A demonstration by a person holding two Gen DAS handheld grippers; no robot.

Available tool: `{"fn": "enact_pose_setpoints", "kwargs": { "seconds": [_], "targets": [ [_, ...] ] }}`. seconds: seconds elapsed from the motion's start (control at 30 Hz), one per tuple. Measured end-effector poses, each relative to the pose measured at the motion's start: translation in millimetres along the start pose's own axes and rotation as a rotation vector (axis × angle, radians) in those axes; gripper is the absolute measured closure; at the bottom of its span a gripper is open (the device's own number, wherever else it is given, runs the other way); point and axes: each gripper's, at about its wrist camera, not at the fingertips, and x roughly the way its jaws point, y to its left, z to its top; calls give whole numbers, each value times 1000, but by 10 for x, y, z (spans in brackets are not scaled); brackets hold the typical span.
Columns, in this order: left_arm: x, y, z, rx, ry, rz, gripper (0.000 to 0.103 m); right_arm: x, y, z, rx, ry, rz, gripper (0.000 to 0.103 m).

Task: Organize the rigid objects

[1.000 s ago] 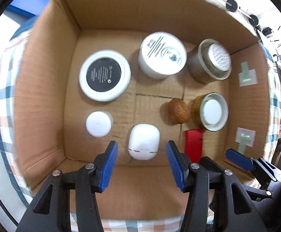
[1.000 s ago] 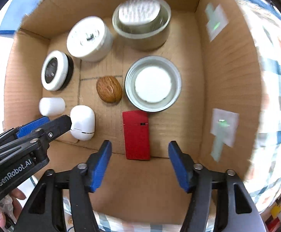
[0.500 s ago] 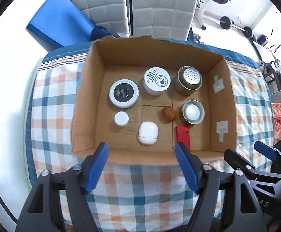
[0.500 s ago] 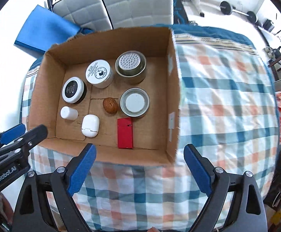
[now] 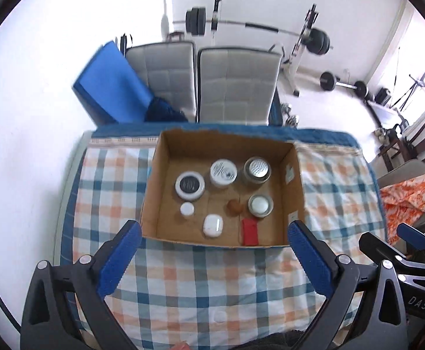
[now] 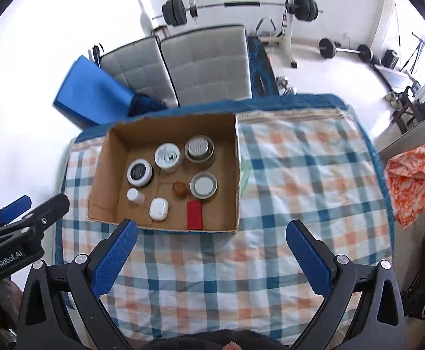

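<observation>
An open cardboard box (image 5: 154, 192) on the checked cloth holds a white case (image 5: 212, 225), a red flat block (image 5: 250, 232), a walnut (image 5: 234, 206), a small white cap (image 5: 187, 209), a shallow tin (image 5: 260, 204) and three round jars behind them. My left gripper (image 5: 214, 227) hangs high above the box's near edge, its jaws opening wide with nothing between them. My right gripper (image 6: 211, 225) is at the same height beside it, jaws also opening and empty. The right wrist view shows the box (image 6: 101, 180), the red block (image 6: 195, 214) and the white case (image 6: 159, 208).
The checked cloth (image 5: 212, 277) covers the table around the box. Two grey padded chairs (image 5: 235, 87) and a blue mat (image 5: 110, 87) stand behind the table. Barbells and weights line the far wall. An orange patterned cloth (image 5: 405, 195) lies at the right.
Both grippers have risen and drawn back from inside the box to well above the table. Their jaws have spread wider. The white case and red block stay on the box floor.
</observation>
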Motion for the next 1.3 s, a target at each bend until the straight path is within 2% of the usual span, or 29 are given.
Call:
{"fn": "enact_pose_setpoints", "kwargs": {
  "seconds": [0.2,0.37,0.47,0.57,1.3],
  "targets": [
    [-506,-99,30,17,-85,-2,0,-559,-26,10,0,-77,3,0],
    [-760,-185,-5,41,-122,-2,0,-875,-2,-10,-13,-126,-14,0],
    [-834,-228,-60,56,-154,29,0,-1001,-7,-39,-16,-164,-42,0],
    [-857,-259,-109,63,-158,31,0,-1049,-16,-68,-17,-176,-70,0],
    [-886,-280,-220,48,-152,29,0,-1112,-99,-216,-15,-196,-119,0]
  ]
}}
